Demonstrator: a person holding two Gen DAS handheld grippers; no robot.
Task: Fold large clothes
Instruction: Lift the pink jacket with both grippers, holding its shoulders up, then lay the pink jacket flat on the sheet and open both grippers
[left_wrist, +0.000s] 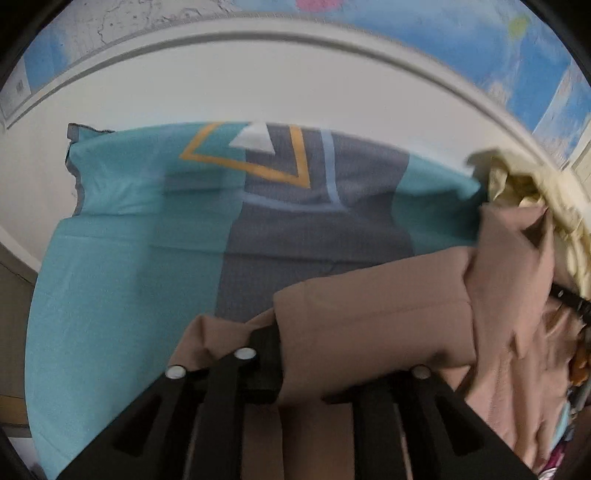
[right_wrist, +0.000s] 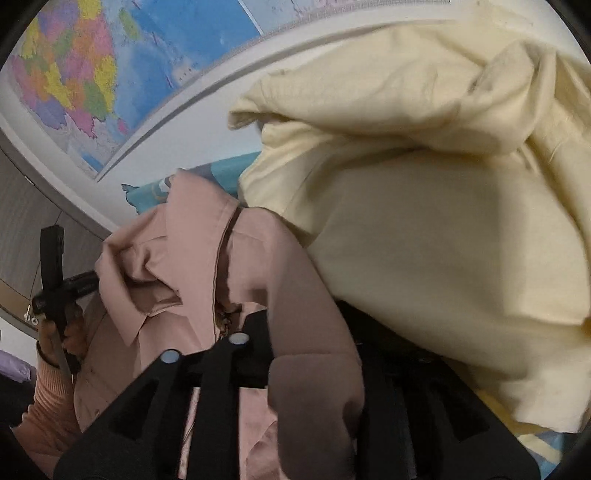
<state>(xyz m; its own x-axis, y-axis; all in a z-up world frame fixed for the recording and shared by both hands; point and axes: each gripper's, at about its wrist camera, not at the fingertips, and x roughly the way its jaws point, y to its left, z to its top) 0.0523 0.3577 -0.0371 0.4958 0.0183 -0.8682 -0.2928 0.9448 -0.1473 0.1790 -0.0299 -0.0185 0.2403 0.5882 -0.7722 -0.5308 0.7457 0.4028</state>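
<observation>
- Ahead of both your claws a white wall (left_wrist: 258, 81) rises behind the work surface, and a coloured wall map (right_wrist: 74, 74) hangs on it, well above your fingers.
- Beyond your left gripper (left_wrist: 317, 354) a teal and grey sheet (left_wrist: 110, 258) with an orange outline and a pale blue stripe covers the surface, spreading from just in front of the fingers out towards the wall.
- Your left gripper's black fingers (left_wrist: 266, 354) have a fold of the pink-brown shirt (left_wrist: 373, 325) between them; the cloth drapes over the right finger and hides it, so the jaws look clamped on that fold, with the left finger showing bare beside it.
- From that pinch the shirt runs off to the right of your left claw, bunching upward, and there it meets a cream garment (left_wrist: 524, 192) heaped at the far right edge.
- Your right gripper (right_wrist: 314, 354) also has the pink-brown shirt (right_wrist: 192, 266) in its jaws: a thick roll of fabric sits between the fingers (right_wrist: 255, 347) and spills towards you over the mount.
- The shirt's collar and button placket lie up and to the left of your right claw, front side showing.
- The cream garment (right_wrist: 424, 221) is piled ahead and to the right of that claw, overlapping the shirt's upper edge and covering the right finger.
- Far to the left of your right claw, your other hand (right_wrist: 55, 339) in a ribbed pink sleeve holds the other gripper's black handle.
</observation>
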